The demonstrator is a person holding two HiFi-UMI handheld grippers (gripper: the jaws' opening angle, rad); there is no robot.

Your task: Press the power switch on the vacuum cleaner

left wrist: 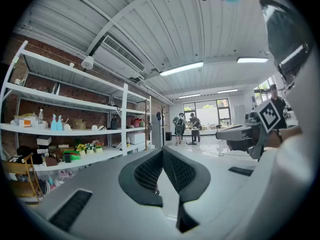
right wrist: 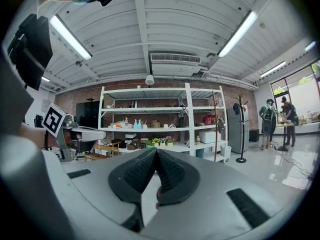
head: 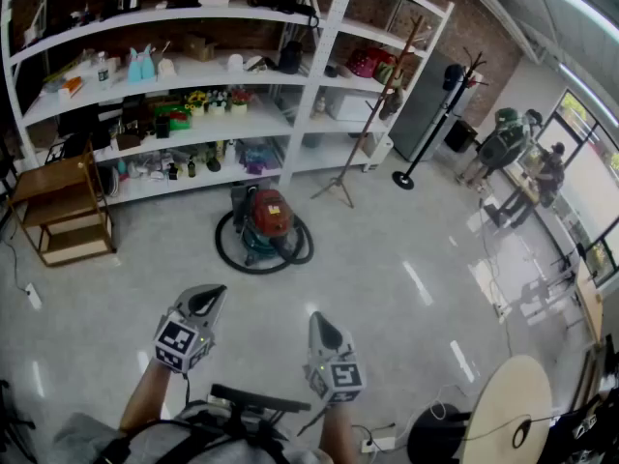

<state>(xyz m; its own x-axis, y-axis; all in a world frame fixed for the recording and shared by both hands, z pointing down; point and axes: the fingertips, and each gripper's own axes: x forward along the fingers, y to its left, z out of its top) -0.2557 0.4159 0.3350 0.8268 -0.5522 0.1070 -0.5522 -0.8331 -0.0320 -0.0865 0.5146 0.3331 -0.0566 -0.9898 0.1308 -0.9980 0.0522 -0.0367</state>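
While the vacuum cleaner sits on the floor just in front of the white shelving, ringed by its coiled black hose, both grippers hang well back from the shelving, farther out than the machine. The left gripper and right gripper each have jaws pressed together on nothing. That suits a press: approach, find the switch, too small to pick out from here, and push squarely with one closed tip.

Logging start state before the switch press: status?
Left gripper shut, empty; right gripper shut, empty. Vacuum cleaner on floor before the shelving, far ahead, untouched. Its hose loops round it; nothing else in the path.
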